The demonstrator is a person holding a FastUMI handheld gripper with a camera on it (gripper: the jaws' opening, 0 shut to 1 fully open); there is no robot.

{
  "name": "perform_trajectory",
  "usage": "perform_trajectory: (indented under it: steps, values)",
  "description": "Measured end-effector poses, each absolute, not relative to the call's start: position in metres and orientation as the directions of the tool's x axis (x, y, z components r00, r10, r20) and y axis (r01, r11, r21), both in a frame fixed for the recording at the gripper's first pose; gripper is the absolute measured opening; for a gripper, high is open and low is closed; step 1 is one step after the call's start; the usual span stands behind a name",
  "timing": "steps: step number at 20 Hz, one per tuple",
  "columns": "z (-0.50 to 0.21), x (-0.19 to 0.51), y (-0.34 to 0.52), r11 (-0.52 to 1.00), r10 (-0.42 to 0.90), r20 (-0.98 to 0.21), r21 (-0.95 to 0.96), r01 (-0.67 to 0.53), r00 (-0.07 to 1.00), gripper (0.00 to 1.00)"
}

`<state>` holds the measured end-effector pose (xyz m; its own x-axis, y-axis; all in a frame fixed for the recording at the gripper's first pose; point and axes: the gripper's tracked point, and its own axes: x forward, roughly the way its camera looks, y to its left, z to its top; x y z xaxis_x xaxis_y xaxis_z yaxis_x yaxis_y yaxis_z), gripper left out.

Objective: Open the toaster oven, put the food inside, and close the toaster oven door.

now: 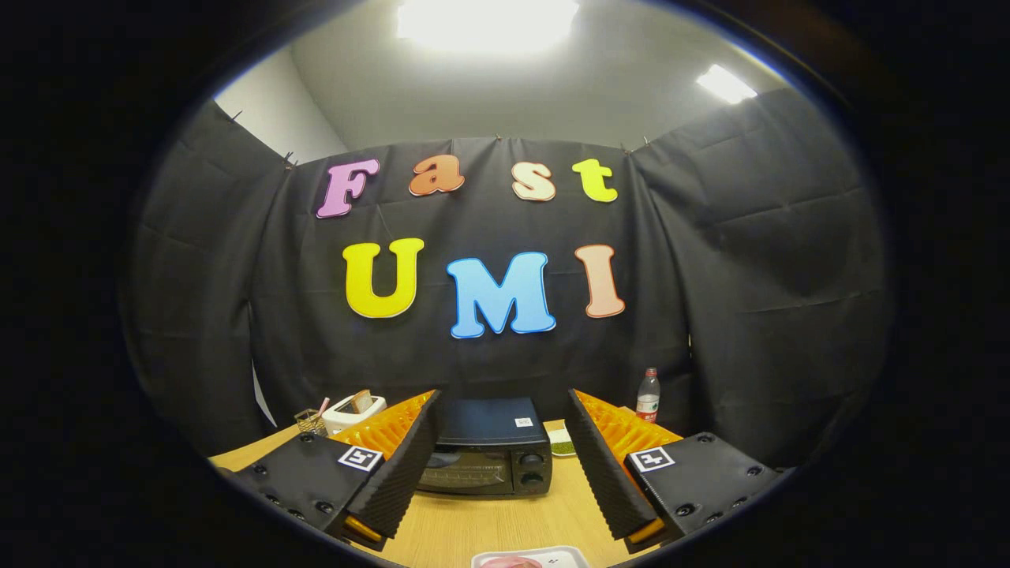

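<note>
The oven (491, 456) is black, its glass door dark with a faint sheen. The table (505, 521) is pale wood with fine grain. At about 10 o'clock from the oven is a white toaster (353, 412); at 2 o'clock, a clear bottle (648, 396) (red cap, red label). By the fingers is a white tray (544, 557) with something pink on it.

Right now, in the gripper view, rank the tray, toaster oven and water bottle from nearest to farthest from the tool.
1. Tray: just below the open tool.
2. Toaster oven: ahead, between its fingers.
3. Water bottle: farthest, by the wall.
</note>
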<state>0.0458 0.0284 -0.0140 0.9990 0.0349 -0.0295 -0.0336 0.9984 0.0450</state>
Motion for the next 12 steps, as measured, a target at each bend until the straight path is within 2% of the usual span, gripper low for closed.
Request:
perform_trajectory:
  steps: [12]
  values:
    - [-0.063, 0.123, 0.098, 0.99, 0.135, -0.11, 0.056, -0.13, 0.985, 0.99]
